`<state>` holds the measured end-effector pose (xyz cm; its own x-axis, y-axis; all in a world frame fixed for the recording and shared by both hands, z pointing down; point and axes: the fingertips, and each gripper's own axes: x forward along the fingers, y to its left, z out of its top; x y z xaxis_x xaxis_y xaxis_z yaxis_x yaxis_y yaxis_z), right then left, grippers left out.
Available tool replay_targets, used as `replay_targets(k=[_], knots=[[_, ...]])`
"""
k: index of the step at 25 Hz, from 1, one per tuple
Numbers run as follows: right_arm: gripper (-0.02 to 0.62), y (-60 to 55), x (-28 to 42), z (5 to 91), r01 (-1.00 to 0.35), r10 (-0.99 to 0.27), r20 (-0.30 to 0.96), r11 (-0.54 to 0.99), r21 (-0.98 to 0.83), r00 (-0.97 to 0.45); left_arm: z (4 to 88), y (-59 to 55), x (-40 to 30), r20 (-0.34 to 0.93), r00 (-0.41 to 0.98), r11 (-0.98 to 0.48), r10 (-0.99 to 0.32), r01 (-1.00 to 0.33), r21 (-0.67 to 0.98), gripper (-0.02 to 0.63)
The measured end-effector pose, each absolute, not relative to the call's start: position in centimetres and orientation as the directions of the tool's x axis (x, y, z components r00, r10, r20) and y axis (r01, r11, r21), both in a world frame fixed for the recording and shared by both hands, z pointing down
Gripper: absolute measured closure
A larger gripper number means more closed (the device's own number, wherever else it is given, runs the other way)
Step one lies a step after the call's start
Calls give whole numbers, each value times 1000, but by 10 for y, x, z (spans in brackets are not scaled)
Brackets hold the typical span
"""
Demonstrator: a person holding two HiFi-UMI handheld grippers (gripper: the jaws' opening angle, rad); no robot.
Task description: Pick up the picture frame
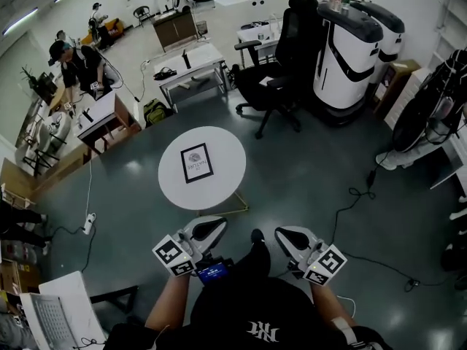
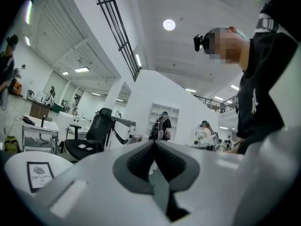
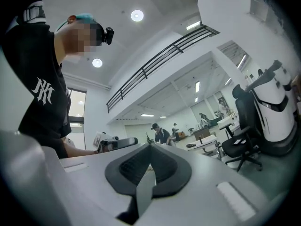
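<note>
Head view shows the picture frame (image 1: 196,162) lying flat mid-way across the round white table (image 1: 228,146), untouched; the left gripper (image 1: 210,229) and right gripper (image 1: 289,237) sit level by the person's body, well short of it; both jaws are pressed together, empty, likely just carried for the approach.

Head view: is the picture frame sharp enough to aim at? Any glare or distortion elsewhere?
Head view: fisheye bends the edges, but the picture frame on the round table is sharp and evenly lit. Left gripper view: heavy distortion; the frame sits small at the lower left. Right gripper view: bright ceiling lamps, dark corners, no frame.
</note>
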<state>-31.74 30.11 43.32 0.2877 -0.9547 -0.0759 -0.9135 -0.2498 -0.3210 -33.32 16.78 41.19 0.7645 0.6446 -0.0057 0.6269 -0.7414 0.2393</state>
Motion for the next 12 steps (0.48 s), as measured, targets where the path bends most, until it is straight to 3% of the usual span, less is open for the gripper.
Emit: replay_targets(k=[7,12], knots=[[595,312,-199,431,-900,-942,18,-326,-291,335,407,170,-216,-49,744,-718,667,659,225,603],[595,281,-123,397,-919,-950,15,-305,-250,311,398,144,-134,-72,745,-710,663,656,257,603]])
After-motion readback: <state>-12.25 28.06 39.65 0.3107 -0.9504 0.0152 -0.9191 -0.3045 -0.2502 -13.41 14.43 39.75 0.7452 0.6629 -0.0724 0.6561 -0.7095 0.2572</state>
